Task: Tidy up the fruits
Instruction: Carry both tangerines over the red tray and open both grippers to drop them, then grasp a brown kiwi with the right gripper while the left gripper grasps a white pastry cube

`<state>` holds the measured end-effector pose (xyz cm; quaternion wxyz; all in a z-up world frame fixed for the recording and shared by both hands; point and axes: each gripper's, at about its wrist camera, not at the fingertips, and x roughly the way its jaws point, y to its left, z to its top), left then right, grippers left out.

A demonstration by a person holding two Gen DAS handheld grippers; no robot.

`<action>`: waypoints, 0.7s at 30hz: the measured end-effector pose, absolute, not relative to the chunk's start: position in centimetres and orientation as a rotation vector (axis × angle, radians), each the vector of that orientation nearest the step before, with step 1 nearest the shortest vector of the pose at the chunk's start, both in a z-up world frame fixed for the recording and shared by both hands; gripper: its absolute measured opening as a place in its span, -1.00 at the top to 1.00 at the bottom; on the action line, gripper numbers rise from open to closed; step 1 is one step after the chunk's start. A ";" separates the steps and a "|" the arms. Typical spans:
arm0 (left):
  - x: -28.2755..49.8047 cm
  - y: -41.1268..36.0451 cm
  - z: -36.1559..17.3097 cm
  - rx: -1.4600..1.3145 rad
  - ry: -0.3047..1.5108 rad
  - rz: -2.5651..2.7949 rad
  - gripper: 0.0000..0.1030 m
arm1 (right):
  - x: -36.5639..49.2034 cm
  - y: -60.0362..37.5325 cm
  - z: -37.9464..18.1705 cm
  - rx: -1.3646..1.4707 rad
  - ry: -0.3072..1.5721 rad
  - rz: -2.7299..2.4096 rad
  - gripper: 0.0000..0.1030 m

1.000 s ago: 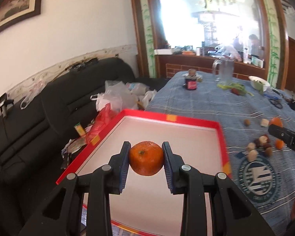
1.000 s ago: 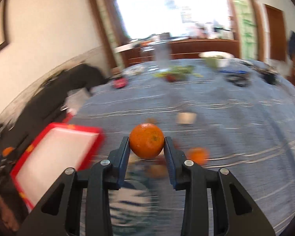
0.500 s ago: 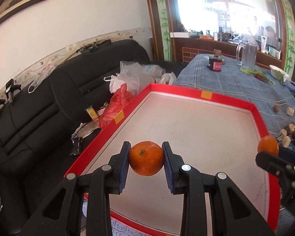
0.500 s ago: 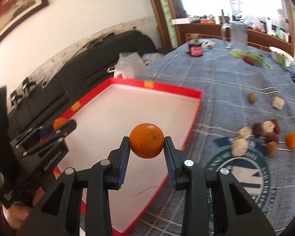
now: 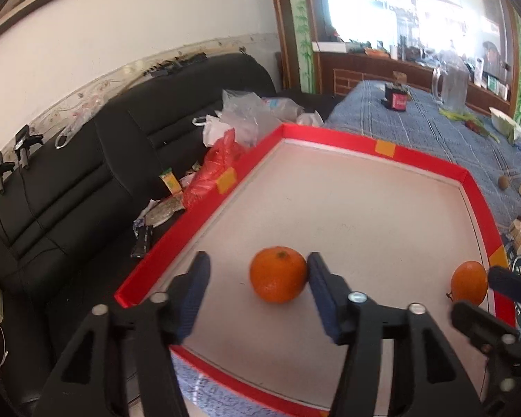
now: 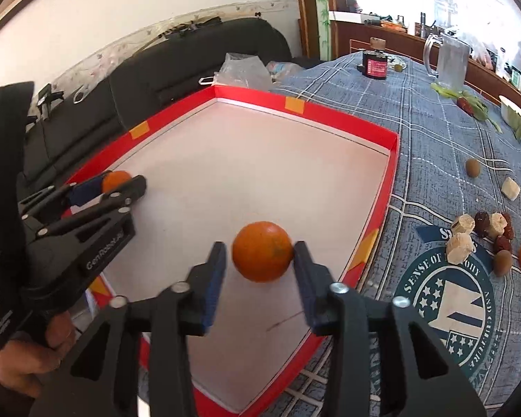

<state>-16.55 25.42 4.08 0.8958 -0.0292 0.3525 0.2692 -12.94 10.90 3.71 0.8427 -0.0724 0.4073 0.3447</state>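
Two oranges let go over the red tray

Both grippers' jaws have just been opening: left gripper [image 5: 257, 293] beside its orange [image 5: 278, 274] on the tray [image 5: 375, 147], right gripper [image 6: 260, 274] around its orange [image 6: 262, 251]. Round, firm, apt to roll; grip across the middle. More fruit [image 6: 502, 262] waits on the bench [image 6: 434, 139].

The left gripper [image 6: 121, 187] carries the white brand "GenRobot.ai" along its black side. On the blue tablecloth [image 6: 416, 146] a round dark-green emblem [image 6: 444, 299] shows curved white lettering, of which "SENSE OF" and a few broken letters beyond it can be read; the rest is covered or distorted. A dark jar [image 6: 375, 64] at the far end has a red label whose print is too small to read.
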 end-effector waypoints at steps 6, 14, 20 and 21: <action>-17.7 25.5 5.4 -0.081 0.679 0.585 -0.54 | -13.5 6.7 5.6 -0.097 0.749 0.701 -0.26; -16.8 21.2 5.0 -0.036 0.715 0.484 -0.55 | -11.4 -3.2 6.1 0.028 0.741 0.534 -0.31; -16.5 16.5 5.2 0.042 0.713 0.389 -0.55 | -11.1 -9.5 5.4 0.092 0.762 0.443 -0.31; -16.5 16.0 5.3 0.052 0.712 0.379 -0.55 | -11.1 -10.2 5.3 0.096 0.767 0.440 -0.31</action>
